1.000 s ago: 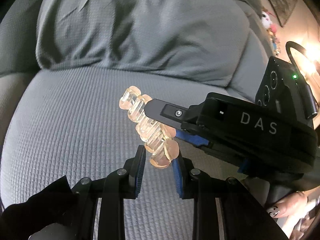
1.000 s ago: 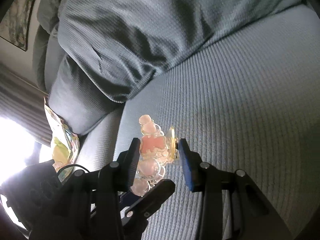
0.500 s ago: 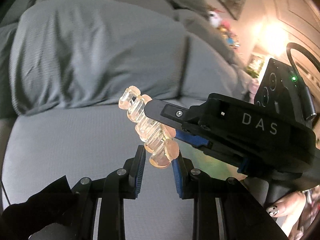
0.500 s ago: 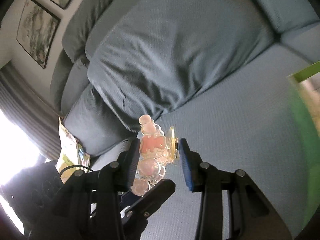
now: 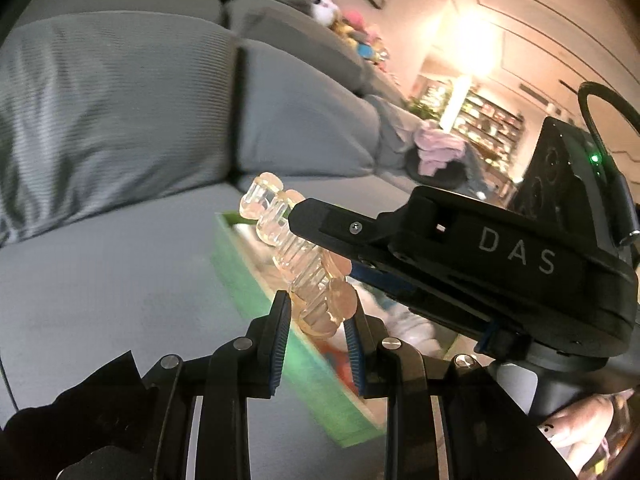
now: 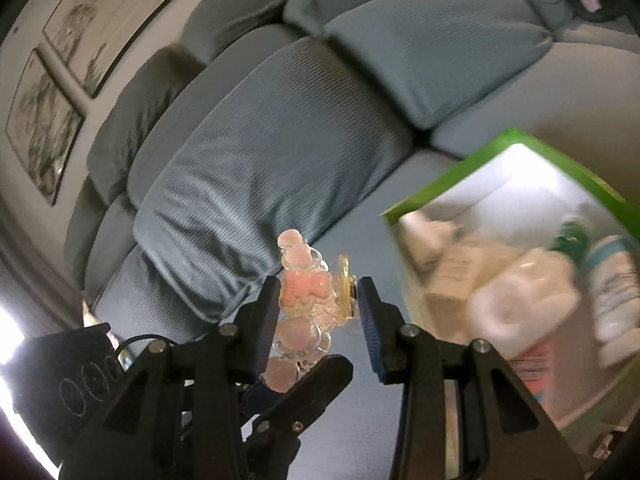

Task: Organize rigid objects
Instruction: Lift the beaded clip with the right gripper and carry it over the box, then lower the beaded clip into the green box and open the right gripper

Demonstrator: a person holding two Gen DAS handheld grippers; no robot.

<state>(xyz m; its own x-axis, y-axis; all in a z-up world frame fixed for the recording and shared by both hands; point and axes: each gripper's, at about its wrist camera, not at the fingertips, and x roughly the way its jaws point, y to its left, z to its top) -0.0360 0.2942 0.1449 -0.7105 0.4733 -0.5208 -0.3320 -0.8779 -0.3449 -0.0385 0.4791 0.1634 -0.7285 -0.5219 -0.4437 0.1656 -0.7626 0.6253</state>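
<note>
A translucent peach-pink hair claw clip [image 5: 296, 256] is held in the air between both grippers. My left gripper [image 5: 317, 316] is shut on its lower end. My right gripper [image 6: 318, 304] is shut on the clip [image 6: 304, 292] from the side, and its finger [image 5: 340, 228] crosses in front of the clip in the left wrist view. A green-rimmed box [image 6: 452, 176] holding white bottles [image 6: 524, 308] lies on the grey sofa seat to the right; it also shows under the clip in the left wrist view [image 5: 244, 276].
Grey sofa back cushions [image 6: 256, 148] rise behind the seat [image 5: 104, 276]. Plush toys [image 5: 344, 20] sit on the sofa top, a pink cloth [image 5: 436, 148] at its far end. Framed pictures [image 6: 44, 112] hang on the wall. A lamp glows at the back [image 5: 472, 40].
Both grippers have swung right together with the clip still held. The green box of bottles has come into both views.
</note>
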